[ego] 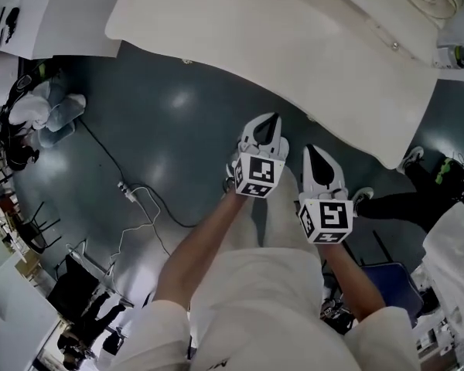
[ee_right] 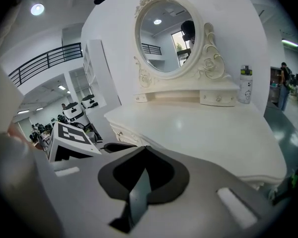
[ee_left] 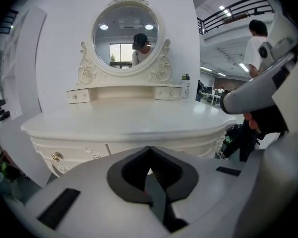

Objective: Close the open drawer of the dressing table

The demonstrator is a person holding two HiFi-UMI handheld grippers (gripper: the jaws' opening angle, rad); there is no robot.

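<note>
The white dressing table [ego: 294, 45] stands in front of me, its top filling the upper part of the head view. In the left gripper view its oval mirror [ee_left: 125, 33] rises above two small shelf drawers [ee_left: 77, 95], and lower drawers with a brass handle [ee_left: 55, 156] run under the tabletop. From these views I cannot tell which drawer stands open. My left gripper [ego: 272, 120] hangs shut and empty just short of the table's front edge. Beside it, my right gripper [ego: 309, 151] is also shut on nothing. In the right gripper view the left gripper's marker cube [ee_right: 72, 138] shows at the left.
A bottle [ee_right: 246, 83] stands at the tabletop's right end. A person in black trousers [ego: 417, 199] stands right of the table. A cable with a power strip [ego: 127, 194] lies on the grey floor at left. A blue stool [ego: 394, 280] sits behind my right arm.
</note>
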